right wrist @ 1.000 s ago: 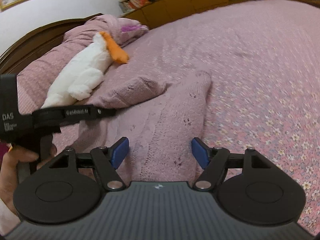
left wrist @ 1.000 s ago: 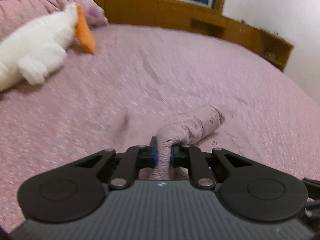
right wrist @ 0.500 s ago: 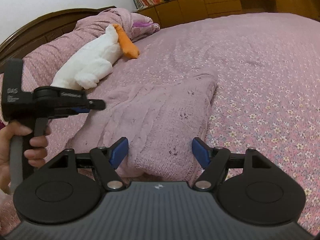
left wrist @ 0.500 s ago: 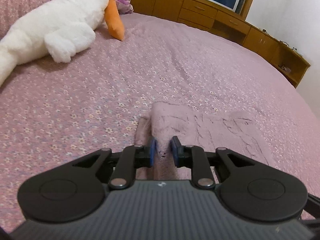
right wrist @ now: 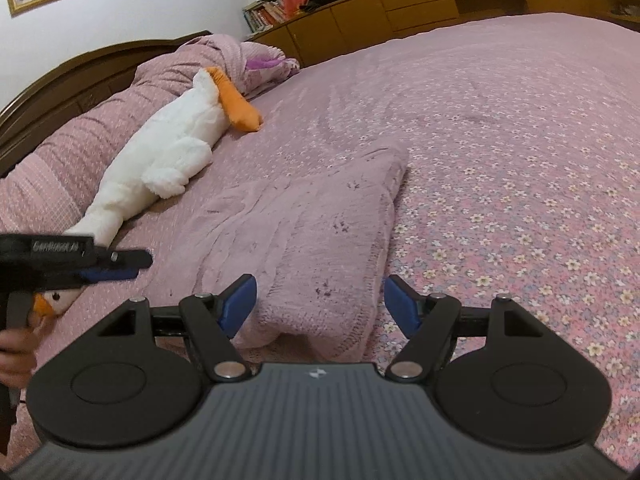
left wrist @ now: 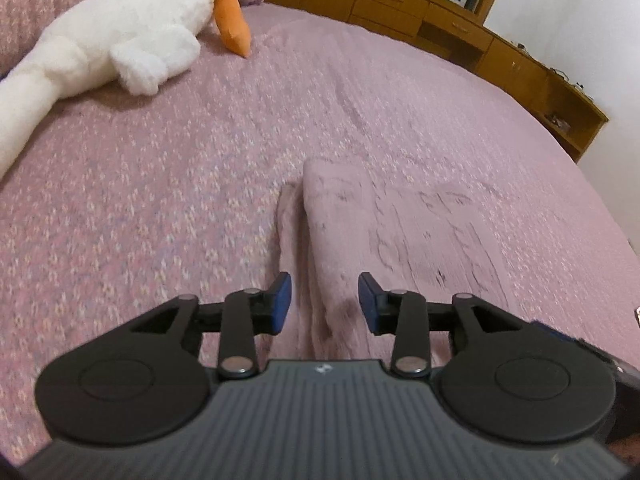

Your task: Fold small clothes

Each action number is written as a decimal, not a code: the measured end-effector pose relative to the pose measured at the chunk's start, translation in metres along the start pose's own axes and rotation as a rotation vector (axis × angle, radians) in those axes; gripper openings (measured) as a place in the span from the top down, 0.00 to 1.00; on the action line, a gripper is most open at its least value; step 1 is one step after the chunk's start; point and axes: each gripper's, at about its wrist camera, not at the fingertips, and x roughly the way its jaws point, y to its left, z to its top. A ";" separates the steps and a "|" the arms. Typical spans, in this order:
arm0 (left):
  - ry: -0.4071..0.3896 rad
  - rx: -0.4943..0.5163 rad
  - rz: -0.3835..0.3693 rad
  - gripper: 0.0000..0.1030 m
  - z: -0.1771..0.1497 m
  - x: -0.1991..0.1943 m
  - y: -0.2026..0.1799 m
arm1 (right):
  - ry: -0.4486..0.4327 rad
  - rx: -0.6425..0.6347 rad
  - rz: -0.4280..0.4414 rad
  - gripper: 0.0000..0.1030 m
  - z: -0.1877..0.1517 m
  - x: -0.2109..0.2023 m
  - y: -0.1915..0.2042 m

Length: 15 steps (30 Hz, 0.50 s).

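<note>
A small pink knitted garment [right wrist: 312, 232] lies folded flat on the pink flowered bedspread [right wrist: 520, 160]. It also shows in the left wrist view [left wrist: 400, 236], with a folded edge running toward me. My left gripper [left wrist: 324, 300] is open, its blue pads on either side of that near edge, holding nothing. It also appears at the left of the right wrist view [right wrist: 116, 266]. My right gripper [right wrist: 320, 300] is open and empty, hovering over the garment's near hem.
A white plush goose [right wrist: 168, 160] with an orange beak lies at the left by the pillows [right wrist: 80, 140]. Wooden cabinets [left wrist: 460, 36] line the bed's far side. A dark headboard [right wrist: 60, 80] stands at the left.
My left gripper laid the lifted garment fold down flat on the bed, then opened and let it go. The right gripper stayed open near the hem.
</note>
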 end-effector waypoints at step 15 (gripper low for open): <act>0.095 -0.011 -0.019 0.62 -0.023 0.019 -0.004 | -0.010 0.069 -0.010 0.25 -0.004 -0.008 -0.017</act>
